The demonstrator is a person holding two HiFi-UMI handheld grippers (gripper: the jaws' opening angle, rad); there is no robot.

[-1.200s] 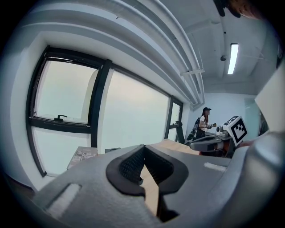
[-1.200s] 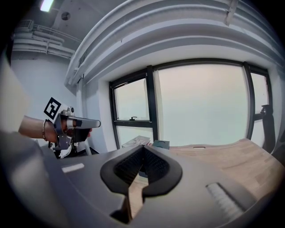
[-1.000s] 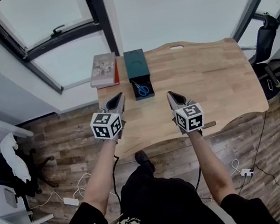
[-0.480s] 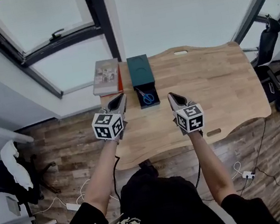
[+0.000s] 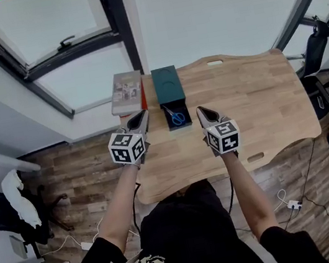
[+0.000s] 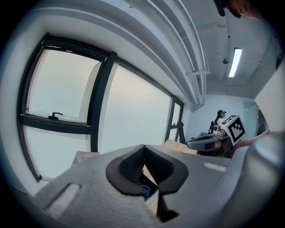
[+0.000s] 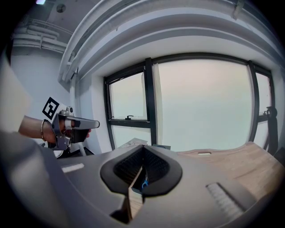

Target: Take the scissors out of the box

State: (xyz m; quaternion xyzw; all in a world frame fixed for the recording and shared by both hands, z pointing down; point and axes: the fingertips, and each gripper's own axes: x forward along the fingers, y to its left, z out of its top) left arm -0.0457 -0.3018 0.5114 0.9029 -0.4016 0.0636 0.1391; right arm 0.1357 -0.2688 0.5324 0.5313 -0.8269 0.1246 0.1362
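A dark green box (image 5: 167,83) lies at the back left of the wooden table (image 5: 253,99). Its near end is open, and blue-handled scissors (image 5: 178,118) lie inside. My left gripper (image 5: 141,114) hovers just left of that open end, shut and empty. My right gripper (image 5: 201,110) hovers just right of it, also shut with nothing in it. In the left gripper view the jaw tips (image 6: 143,148) meet, and a blue scissor loop (image 6: 144,190) shows below them. In the right gripper view the tips (image 7: 143,148) meet too, with a bit of blue handle (image 7: 144,182) in the gap.
A book (image 5: 126,92) lies left of the box at the table's corner. Large windows (image 5: 73,43) stand behind the table. A black chair (image 5: 314,51) and bags sit at the right. The table's right half (image 5: 257,86) is bare wood.
Both grippers have moved forward over the table, still shut. The open end of the box with the scissors now lies level with their tips, between them.
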